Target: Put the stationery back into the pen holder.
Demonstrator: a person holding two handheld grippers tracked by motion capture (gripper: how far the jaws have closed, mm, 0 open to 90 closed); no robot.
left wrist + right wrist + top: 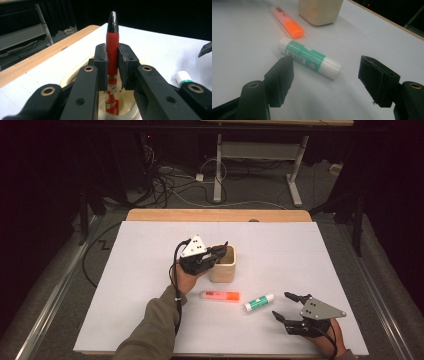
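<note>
The left tongs (pixel 112 66) clamp a red pen (pixel 112 42) with a black tip, upright over the cup (pixel 222 265). The right tongs (pixel 325 82) gape wide, empty, near the cup's glue stick (pixel 308 57) and highlighter (pixel 288 22)

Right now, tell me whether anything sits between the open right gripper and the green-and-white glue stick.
Nothing visible does. The right gripper is open and faces the glue stick across bare white table. The orange highlighter and the beige cup lie beyond the stick.
</note>
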